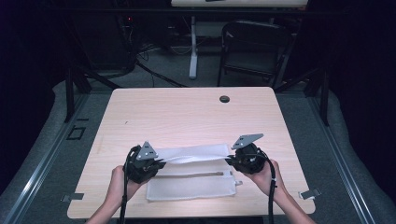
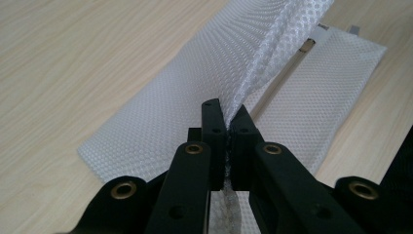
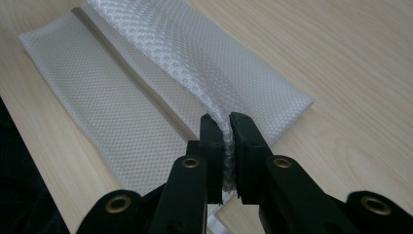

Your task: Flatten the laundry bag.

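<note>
Both pinches are thin: left hand-held gripper (image 2: pixel 226 127) and right hand-held gripper (image 3: pixel 228 127) are clamped tight on the top layer of the white mesh bag (image 1: pixel 191 179), one at each end. The rest lies on the tabletop (image 1: pixel 187 116), zipper (image 1: pixel 194 175) showing. Risk: mesh slips out if I pull apart harder. Hands low, jaws pointing inward.

Premises: a lab or recording workspace. A plain wooden table (image 1: pixel 196 112) stands inside a black metal frame (image 1: pixel 70 88) with dark surrounds; cables (image 1: pixel 144 60) trail over grey carpet, beside a folding chair (image 1: pixel 252 46) and a second desk's leg (image 1: pixel 193 46).
</note>
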The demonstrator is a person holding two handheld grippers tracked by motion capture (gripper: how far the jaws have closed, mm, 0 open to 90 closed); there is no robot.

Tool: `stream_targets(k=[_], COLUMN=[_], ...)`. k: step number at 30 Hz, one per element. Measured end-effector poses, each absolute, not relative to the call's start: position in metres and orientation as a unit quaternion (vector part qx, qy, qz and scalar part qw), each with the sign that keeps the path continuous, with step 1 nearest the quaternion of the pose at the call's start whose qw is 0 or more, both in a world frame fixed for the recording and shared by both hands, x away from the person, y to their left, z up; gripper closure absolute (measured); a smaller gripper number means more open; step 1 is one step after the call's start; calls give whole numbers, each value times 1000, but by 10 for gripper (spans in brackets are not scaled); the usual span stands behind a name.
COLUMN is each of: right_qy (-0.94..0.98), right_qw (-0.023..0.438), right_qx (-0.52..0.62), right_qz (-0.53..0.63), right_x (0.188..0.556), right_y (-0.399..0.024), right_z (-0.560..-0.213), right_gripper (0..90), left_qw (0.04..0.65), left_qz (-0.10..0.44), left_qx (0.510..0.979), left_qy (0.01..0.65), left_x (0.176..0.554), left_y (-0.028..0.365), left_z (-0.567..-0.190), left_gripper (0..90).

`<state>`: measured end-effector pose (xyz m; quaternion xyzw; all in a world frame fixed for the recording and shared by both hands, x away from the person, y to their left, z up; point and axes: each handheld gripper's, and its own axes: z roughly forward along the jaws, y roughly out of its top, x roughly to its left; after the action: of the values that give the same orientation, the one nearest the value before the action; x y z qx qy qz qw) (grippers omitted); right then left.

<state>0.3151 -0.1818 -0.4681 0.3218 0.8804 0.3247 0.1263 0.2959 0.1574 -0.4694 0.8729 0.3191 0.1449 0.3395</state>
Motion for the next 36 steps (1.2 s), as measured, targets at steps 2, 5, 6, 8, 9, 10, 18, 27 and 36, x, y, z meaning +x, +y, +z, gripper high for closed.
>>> stream_targets(k=[2,5,6,8,9,10,18,27,36], right_qy=[878,873,873,869,867,867,861,861,899], right_qw=[128,133,133,135,134,131,134,131,64], right_qx=[326,335,335,342,345,347,362,370,321], right_qz=[325,328,328,332,333,333,331,322,290], right_x=[317,322,322,323,324,324,321,302,303], right_y=[-181,-184,-184,-186,-187,-189,-203,-222,-184], right_z=[-467,-464,-464,-463,-463,-463,-465,-485,-520], right_gripper=[811,759,759,731,724,715,676,854,900], left_qw=[341,345,347,350,351,352,356,354,350], left_qz=[147,147,148,150,150,148,147,145,154], left_qx=[871,868,866,864,863,862,856,850,847], left_qy=[321,325,328,329,330,333,345,363,368], left_x=[299,304,305,310,311,314,331,350,364], left_y=[158,160,160,160,160,160,155,156,154], left_z=[-467,-464,-463,-461,-460,-458,-448,-442,-439], left_gripper=[886,886,886,886,886,886,887,887,886])
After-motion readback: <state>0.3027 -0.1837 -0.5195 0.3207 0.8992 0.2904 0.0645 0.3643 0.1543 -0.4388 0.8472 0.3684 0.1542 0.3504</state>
